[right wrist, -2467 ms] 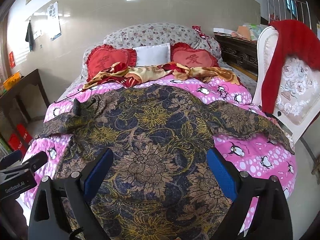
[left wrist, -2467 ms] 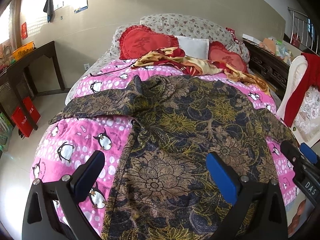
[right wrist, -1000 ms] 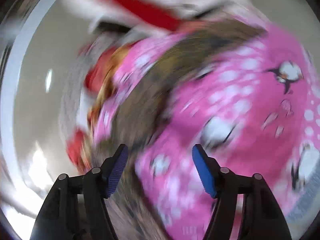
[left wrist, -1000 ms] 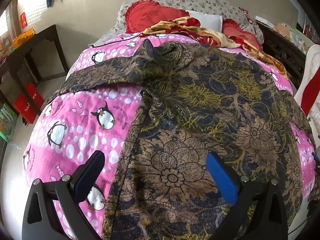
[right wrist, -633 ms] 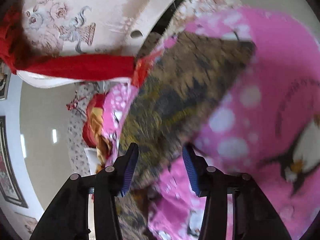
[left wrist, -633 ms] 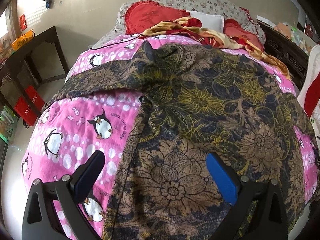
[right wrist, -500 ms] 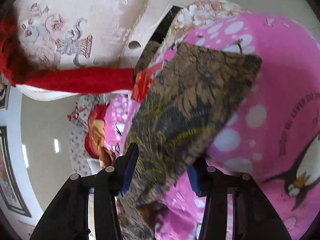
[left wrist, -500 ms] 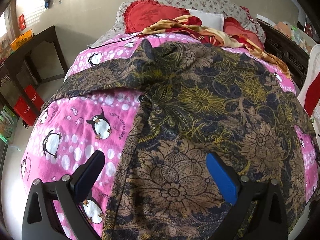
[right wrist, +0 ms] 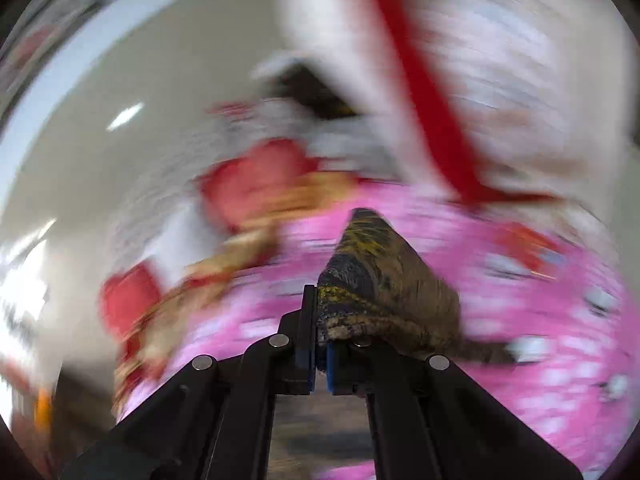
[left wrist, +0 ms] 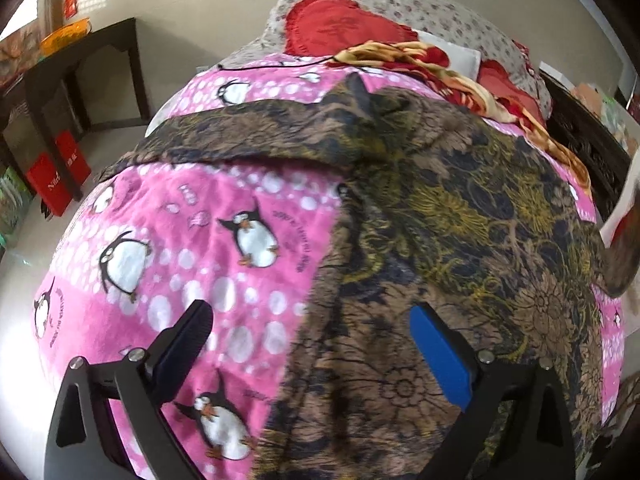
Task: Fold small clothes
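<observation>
A dark floral garment in brown, gold and navy (left wrist: 460, 208) lies spread on a pink penguin blanket (left wrist: 168, 248). Its left sleeve (left wrist: 240, 136) stretches out to the left. My left gripper (left wrist: 312, 344) is open and empty, hovering over the garment's lower left edge. My right gripper (right wrist: 320, 344) is shut on the garment's right sleeve end (right wrist: 376, 280) and holds it lifted; that view is motion-blurred. The lifted sleeve end also shows at the right edge of the left wrist view (left wrist: 624, 256).
Red heart cushions (left wrist: 340, 24) and a red-gold cloth (left wrist: 420, 60) lie at the bed's head. A dark wooden table (left wrist: 72, 60) and red boxes (left wrist: 56, 172) stand on the left. A white chair with red cloth (right wrist: 440, 80) stands to the right of the bed.
My right gripper has closed on the right sleeve end and lifted it, swinging quickly. My left gripper has shifted left and lower over the garment's left edge.
</observation>
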A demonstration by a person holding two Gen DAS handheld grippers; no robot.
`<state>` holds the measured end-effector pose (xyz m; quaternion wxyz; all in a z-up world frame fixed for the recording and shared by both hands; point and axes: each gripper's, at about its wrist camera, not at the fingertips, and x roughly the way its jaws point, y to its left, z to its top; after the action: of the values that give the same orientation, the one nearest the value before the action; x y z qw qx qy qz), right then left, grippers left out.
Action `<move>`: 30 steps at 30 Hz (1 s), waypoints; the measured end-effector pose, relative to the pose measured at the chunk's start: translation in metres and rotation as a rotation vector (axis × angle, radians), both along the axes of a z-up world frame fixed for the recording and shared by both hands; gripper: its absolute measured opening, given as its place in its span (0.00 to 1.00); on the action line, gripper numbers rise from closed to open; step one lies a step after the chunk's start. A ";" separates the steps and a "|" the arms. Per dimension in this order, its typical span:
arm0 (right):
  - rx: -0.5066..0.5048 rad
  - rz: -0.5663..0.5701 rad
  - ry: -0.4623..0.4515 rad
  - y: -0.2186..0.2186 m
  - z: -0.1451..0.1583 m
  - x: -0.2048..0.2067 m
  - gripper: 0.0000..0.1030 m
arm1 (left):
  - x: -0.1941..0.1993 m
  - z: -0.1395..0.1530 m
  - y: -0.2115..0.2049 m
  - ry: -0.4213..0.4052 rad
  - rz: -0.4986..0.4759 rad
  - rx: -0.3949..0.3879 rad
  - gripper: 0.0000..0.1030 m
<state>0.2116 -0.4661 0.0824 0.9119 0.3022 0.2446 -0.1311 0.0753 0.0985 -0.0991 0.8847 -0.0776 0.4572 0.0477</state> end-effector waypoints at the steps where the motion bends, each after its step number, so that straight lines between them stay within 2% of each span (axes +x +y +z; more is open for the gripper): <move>1: -0.015 0.080 -0.036 0.036 0.013 0.011 0.00 | -0.002 0.001 0.006 -0.005 0.008 -0.003 0.98; 3: -0.024 0.208 -0.081 0.095 0.026 0.030 0.00 | -0.004 0.001 0.017 -0.010 0.026 -0.005 0.98; 5: -0.029 0.353 -0.109 0.169 0.027 0.045 0.00 | -0.007 0.000 0.029 -0.014 0.044 -0.013 0.98; 8: -0.031 0.528 -0.072 0.256 -0.008 0.064 0.00 | -0.007 0.000 0.044 -0.015 0.069 -0.018 0.98; 9: -0.030 0.595 -0.019 0.282 -0.032 0.073 0.21 | -0.006 0.001 0.047 -0.017 0.075 -0.021 0.98; 10: -0.030 0.626 0.020 0.296 -0.048 0.077 0.47 | -0.004 0.002 0.049 -0.020 0.076 -0.023 0.98; 11: -0.032 0.673 0.103 0.315 -0.081 0.086 0.54 | -0.003 0.004 0.049 -0.022 0.074 -0.025 0.98; 12: -0.023 0.693 0.167 0.324 -0.105 0.088 0.56 | 0.000 0.007 0.049 -0.029 0.067 -0.026 0.98; 13: 0.008 0.687 0.222 0.325 -0.123 0.089 0.56 | 0.003 0.012 0.047 -0.042 0.052 -0.024 0.98; 15: 0.123 0.661 0.215 0.306 -0.138 0.079 0.56 | 0.011 0.018 0.040 -0.062 0.025 -0.020 0.98; 19: 0.175 0.661 0.172 0.262 -0.124 0.058 0.56 | 0.040 0.029 0.013 -0.077 -0.054 -0.103 0.98; 22: 0.287 0.577 0.136 0.208 -0.116 0.045 0.57 | 0.076 0.031 -0.025 -0.064 -0.127 -0.192 0.98; 24: 0.346 0.521 0.140 0.180 -0.120 0.040 0.57 | 0.098 0.028 -0.052 -0.039 -0.168 -0.203 0.98; 27: 0.277 0.462 0.200 0.158 -0.120 0.033 0.57 | 0.123 0.016 -0.099 -0.010 -0.242 -0.102 0.97; 30: 0.181 0.407 0.264 0.148 -0.117 0.031 0.57 | 0.134 0.001 -0.131 -0.007 -0.303 0.049 0.96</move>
<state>0.2430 -0.3180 -0.0343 0.8490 0.3074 0.4280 0.0396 0.2093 -0.0326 -0.0980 0.8851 0.0135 0.4591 -0.0754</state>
